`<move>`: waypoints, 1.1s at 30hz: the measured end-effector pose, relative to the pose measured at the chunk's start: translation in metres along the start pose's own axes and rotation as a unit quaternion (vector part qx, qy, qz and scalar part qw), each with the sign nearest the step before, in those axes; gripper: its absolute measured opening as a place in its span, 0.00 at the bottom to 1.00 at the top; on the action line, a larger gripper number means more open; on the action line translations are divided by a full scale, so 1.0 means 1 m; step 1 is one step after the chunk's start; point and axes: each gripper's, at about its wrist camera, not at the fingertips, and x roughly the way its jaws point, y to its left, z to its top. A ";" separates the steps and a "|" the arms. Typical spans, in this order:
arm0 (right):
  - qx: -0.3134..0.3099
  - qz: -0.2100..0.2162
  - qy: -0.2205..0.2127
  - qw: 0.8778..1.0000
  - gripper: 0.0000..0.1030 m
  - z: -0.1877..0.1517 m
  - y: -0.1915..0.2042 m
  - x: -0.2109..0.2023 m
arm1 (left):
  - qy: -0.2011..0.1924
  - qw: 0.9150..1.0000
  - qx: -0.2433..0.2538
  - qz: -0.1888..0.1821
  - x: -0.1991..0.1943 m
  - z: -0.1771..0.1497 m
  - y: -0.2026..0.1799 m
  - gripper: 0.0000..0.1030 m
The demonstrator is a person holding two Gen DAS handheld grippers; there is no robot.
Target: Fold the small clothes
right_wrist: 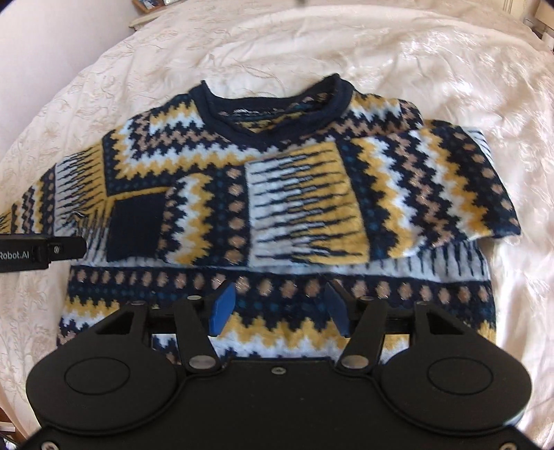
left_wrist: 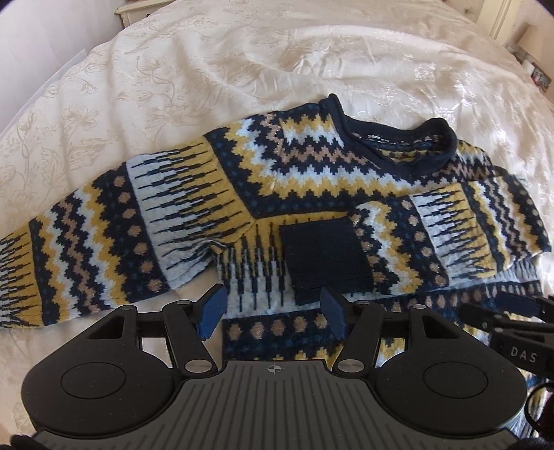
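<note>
Two tools, left (left_wrist: 271, 313) and right (right_wrist: 278, 309), gape empty over sweater (right_wrist: 277, 194) on cream floral bedspread (left_wrist: 173, 69)

A bed fills nearly all of both views, covered by a cream bedspread (left_wrist: 214, 69) with a faint floral pattern woven in, rumpled into soft creases. Bright daylight falls across its far right side (right_wrist: 484, 86), washing the fabric almost white. Past the far left corner stands a piece of cream painted furniture (left_wrist: 138, 8) against a pale pinkish wall (left_wrist: 52, 31). Small cluttered items (left_wrist: 540, 78) sit at the far right edge, too blurred to identify.
</note>
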 end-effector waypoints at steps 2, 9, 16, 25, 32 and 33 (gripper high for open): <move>-0.004 -0.011 0.011 1.000 0.63 -0.009 -0.006 0.007 | 0.010 1.000 -0.006 0.003 0.012 0.001 -0.004 0.57; -0.046 -0.002 0.024 0.999 0.80 -0.028 -0.006 0.026 | 0.008 1.000 0.000 0.019 0.034 0.006 -0.011 0.57; -0.067 0.012 0.027 0.997 1.00 -0.032 0.002 0.040 | 0.013 1.000 0.013 0.017 0.049 0.011 -0.015 0.57; -0.067 0.027 -0.008 0.997 1.00 -0.044 -0.005 0.034 | 0.027 1.000 -0.005 0.003 0.064 0.015 -0.013 0.70; -0.063 0.032 -0.010 0.997 1.00 -0.047 -0.008 0.031 | 0.027 0.998 -0.047 -0.011 0.065 0.023 -0.011 0.52; -0.064 0.032 -0.008 0.997 1.00 -0.046 -0.008 0.031 | 0.020 0.998 -0.053 -0.021 0.063 0.023 -0.011 0.42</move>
